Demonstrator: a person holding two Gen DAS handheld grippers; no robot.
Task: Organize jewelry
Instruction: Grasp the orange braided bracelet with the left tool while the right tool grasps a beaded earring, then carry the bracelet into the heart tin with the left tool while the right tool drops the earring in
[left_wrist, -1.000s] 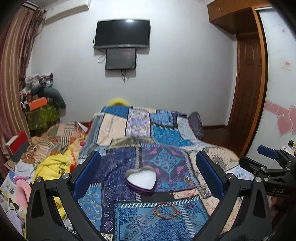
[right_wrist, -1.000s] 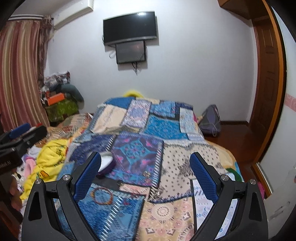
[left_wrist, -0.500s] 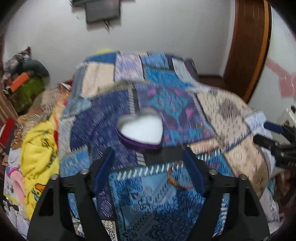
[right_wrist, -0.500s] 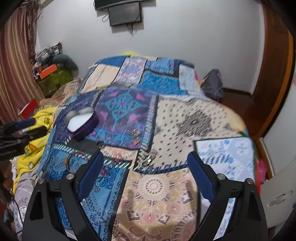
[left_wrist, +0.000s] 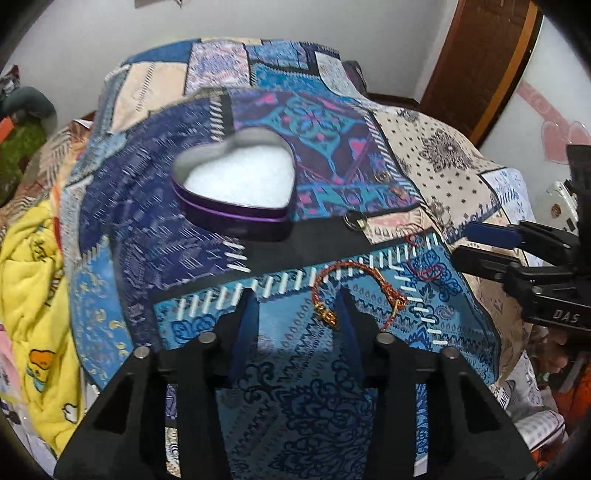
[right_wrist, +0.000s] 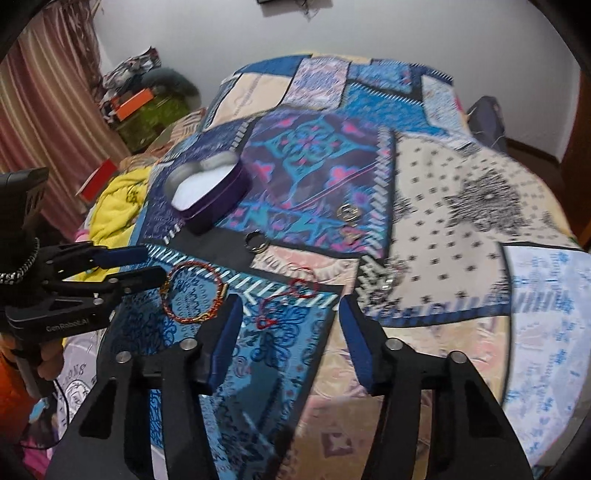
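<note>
Bracelet (left_wrist: 360, 291) of red-and-gold braid lies on the quilt (left_wrist: 303, 384) at 1 o'clock from our left gripper (left_wrist: 297, 314), whose 2 fingers are parted with nothing between them; the heart-shaped tin (left_wrist: 236, 192) sits open at 11 o'clock. We should straddle the braid squarely, then close gently.

From the right view, our right gripper (right_wrist: 288, 321) also gapes empty, a thin red cord (right_wrist: 291, 295) at 12 o'clock, the bracelet at 10.

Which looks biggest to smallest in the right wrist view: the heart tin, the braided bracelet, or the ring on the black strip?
1. Heart tin, clearly the largest.
2. Braided bracelet, a smaller loop though it lies nearer the camera.
3. Ring, by far the smallest.
</note>
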